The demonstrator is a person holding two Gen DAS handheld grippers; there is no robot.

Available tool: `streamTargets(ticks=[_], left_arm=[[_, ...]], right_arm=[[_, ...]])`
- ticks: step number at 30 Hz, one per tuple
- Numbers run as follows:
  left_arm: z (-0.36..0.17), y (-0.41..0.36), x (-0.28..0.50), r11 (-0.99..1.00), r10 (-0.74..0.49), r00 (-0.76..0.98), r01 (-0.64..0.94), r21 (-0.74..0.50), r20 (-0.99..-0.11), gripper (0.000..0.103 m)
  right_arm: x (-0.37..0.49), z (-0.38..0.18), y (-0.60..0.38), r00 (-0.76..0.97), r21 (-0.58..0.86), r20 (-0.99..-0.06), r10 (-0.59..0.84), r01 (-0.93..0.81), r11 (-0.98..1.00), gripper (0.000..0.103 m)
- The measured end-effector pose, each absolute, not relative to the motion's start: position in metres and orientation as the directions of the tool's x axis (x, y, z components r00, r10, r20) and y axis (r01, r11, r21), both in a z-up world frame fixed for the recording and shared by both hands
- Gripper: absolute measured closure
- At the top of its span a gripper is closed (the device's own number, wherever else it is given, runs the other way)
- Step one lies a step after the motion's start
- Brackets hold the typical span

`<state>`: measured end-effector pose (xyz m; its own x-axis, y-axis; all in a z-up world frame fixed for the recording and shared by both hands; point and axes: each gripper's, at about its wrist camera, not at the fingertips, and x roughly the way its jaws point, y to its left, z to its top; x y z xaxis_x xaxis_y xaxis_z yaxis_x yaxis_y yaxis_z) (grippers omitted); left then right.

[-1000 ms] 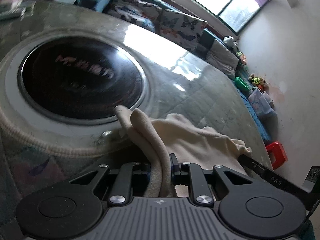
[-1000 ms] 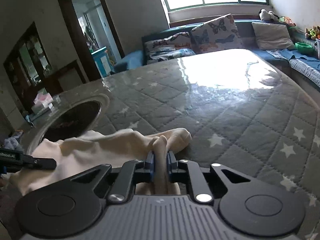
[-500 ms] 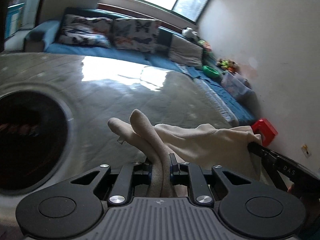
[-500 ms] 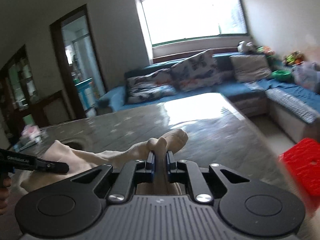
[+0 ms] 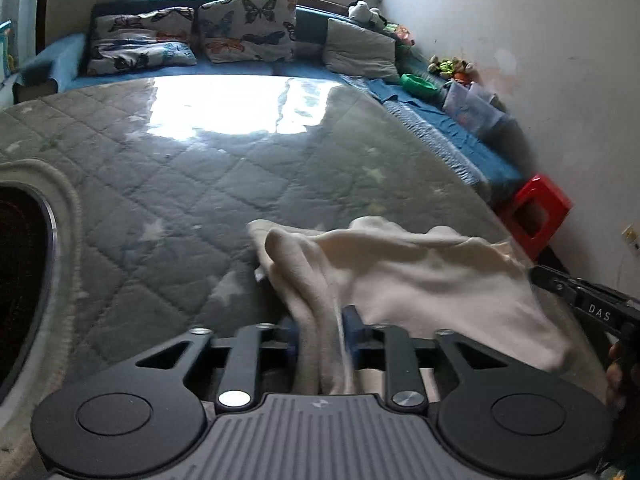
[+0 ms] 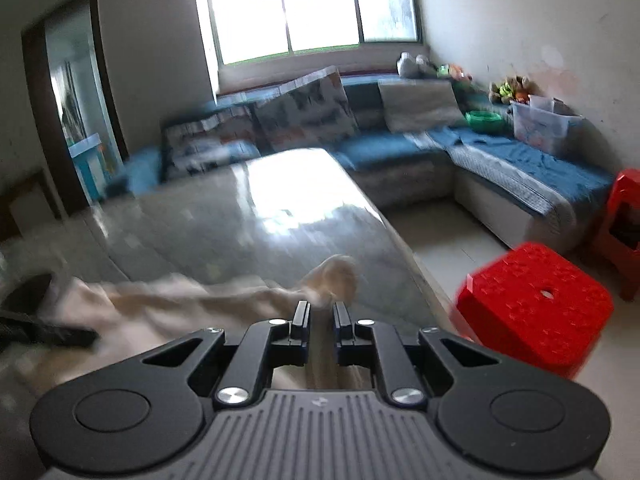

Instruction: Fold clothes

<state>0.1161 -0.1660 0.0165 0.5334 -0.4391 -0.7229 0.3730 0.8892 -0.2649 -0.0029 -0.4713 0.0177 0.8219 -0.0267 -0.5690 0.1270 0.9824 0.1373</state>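
A cream garment (image 5: pixel 420 276) hangs stretched between my two grippers above the grey quilted table (image 5: pixel 192 184). My left gripper (image 5: pixel 320 328) is shut on one bunched edge of it. The right gripper's tip shows at the right of the left wrist view (image 5: pixel 560 284), pinching the far edge. In the right wrist view my right gripper (image 6: pixel 320 316) is shut on the garment (image 6: pixel 192 300), with a fold sticking out beyond the fingers. The left gripper's tip (image 6: pixel 48 330) shows at the left, blurred.
A round black inset (image 5: pixel 20 280) lies in the table at the left. A blue corner sofa (image 6: pixel 500 156) with butterfly cushions (image 5: pixel 248 28) runs behind and to the right. Red plastic stools (image 6: pixel 536 308) stand on the floor right of the table edge.
Both grippers have swung to the right with the garment held between them. The black inset has slid to the left edge and the red stools have come closer.
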Motion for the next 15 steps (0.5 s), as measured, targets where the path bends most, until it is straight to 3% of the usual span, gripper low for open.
streamTargets(ticks=[4, 8, 15], left_arm=[[0.031, -0.159, 0.114, 0.905, -0.403, 0.591, 0.373, -0.206, -0.699, 0.063], [0.04, -0.171, 0.125, 0.885, -0.445, 0.593, 0.403, -0.232, -0.671, 0.068], [0.031, -0.205, 0.14, 0.841, -0.512, 0.537, 0.473, -0.263, -0.671, 0.074]], right_arm=[[-0.003, 0.017, -0.472, 0.819, 0.13, -0.573, -0.034, 0.132, 0.983, 0.09], [0.005, 0.02, -0.468, 0.818, 0.16, -0.575, 0.017, 0.092, 0.983, 0.083], [0.041, 0.003, -0.457, 0.79, 0.197, -0.61, 0.062, 0.076, 0.978, 0.083]])
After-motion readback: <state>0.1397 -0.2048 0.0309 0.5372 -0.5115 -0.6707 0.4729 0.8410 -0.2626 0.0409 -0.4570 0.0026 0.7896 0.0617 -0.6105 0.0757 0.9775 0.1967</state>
